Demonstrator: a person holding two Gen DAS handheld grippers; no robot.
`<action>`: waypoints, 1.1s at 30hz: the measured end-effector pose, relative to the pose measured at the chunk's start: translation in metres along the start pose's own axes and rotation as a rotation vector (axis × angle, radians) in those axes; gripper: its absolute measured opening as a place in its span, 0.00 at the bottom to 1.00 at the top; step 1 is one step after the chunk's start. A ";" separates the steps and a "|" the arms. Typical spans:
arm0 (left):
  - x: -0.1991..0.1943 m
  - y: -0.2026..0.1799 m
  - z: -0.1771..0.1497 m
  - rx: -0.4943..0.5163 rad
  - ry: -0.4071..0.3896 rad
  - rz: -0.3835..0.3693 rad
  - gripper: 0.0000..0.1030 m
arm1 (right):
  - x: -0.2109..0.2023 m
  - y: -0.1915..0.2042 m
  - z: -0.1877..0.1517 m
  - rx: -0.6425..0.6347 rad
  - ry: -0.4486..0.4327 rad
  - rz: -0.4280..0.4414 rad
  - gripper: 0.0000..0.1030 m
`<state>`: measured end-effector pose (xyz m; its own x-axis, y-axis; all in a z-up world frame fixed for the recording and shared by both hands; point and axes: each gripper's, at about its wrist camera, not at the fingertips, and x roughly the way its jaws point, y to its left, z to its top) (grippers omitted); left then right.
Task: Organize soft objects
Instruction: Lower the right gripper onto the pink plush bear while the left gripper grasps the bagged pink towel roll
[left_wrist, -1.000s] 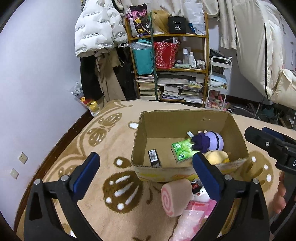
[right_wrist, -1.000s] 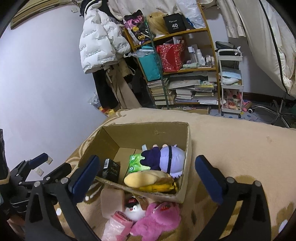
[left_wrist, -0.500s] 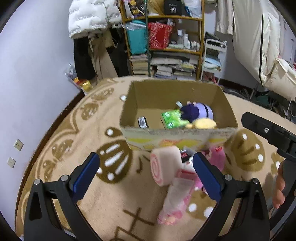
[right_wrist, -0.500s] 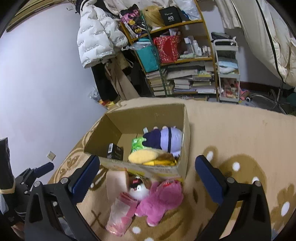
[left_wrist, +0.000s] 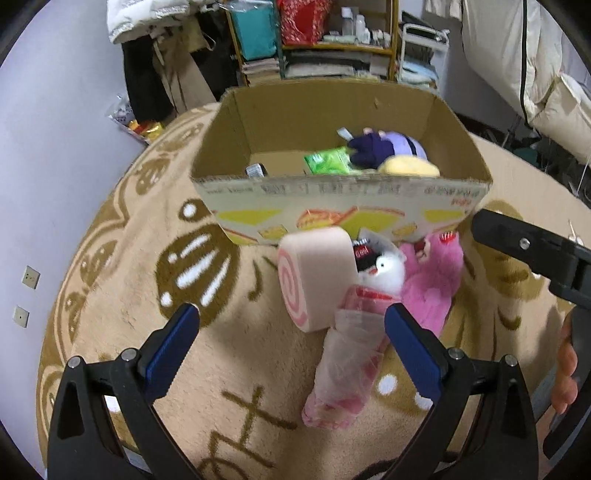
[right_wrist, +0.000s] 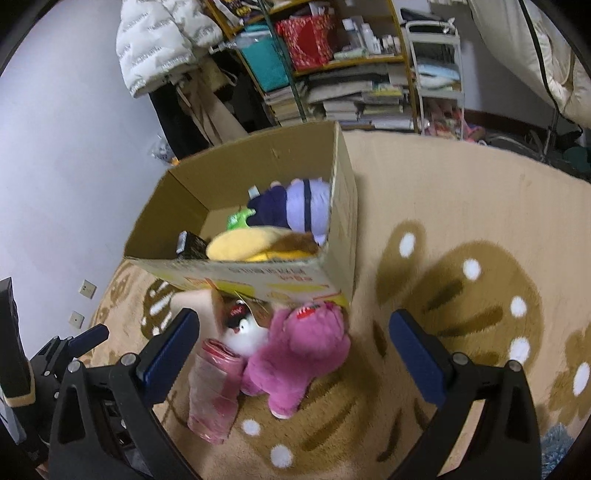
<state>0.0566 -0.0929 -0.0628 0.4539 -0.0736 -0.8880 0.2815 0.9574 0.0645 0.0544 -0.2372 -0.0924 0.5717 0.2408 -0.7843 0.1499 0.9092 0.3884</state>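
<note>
An open cardboard box (left_wrist: 343, 203) (right_wrist: 332, 206) stands on the rug and holds a purple plush (left_wrist: 384, 147) (right_wrist: 295, 206), a yellow plush (left_wrist: 410, 168) (right_wrist: 251, 245) and a green packet (left_wrist: 328, 160). In front of it lie a pink swirl-roll cushion (left_wrist: 314, 273), a white penguin plush (left_wrist: 384, 267) (right_wrist: 247, 332), a pink plush (left_wrist: 432, 284) (right_wrist: 299, 354) and a pink wrapped bundle (left_wrist: 347, 362) (right_wrist: 214, 387). My left gripper (left_wrist: 291, 343) is open, just before the roll cushion. My right gripper (right_wrist: 291, 347) is open over the pink plush.
A beige patterned rug (left_wrist: 147, 280) (right_wrist: 461, 229) covers the floor. Behind the box stand a cluttered shelf (left_wrist: 332, 40) (right_wrist: 332, 74), hanging coats (right_wrist: 162, 48) and a white cart (right_wrist: 436, 66). A wall (left_wrist: 55, 129) runs along the left. A black item (right_wrist: 190, 245) lies inside the box.
Both grippers have tilted down and moved closer to the toys in front of the box. The toys now sit between the fingers. Both stay open.
</note>
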 end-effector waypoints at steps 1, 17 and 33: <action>0.003 -0.001 -0.001 0.003 0.010 -0.005 0.97 | 0.004 -0.001 0.000 0.003 0.011 0.000 1.00; 0.045 -0.026 -0.018 0.074 0.152 -0.024 0.97 | 0.058 -0.002 -0.011 -0.012 0.165 -0.045 1.00; 0.069 -0.038 -0.028 0.102 0.236 -0.003 0.92 | 0.090 -0.016 -0.016 0.007 0.239 -0.103 1.00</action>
<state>0.0537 -0.1262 -0.1390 0.2462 0.0019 -0.9692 0.3721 0.9232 0.0963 0.0908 -0.2245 -0.1769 0.3460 0.2209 -0.9119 0.2035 0.9311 0.3028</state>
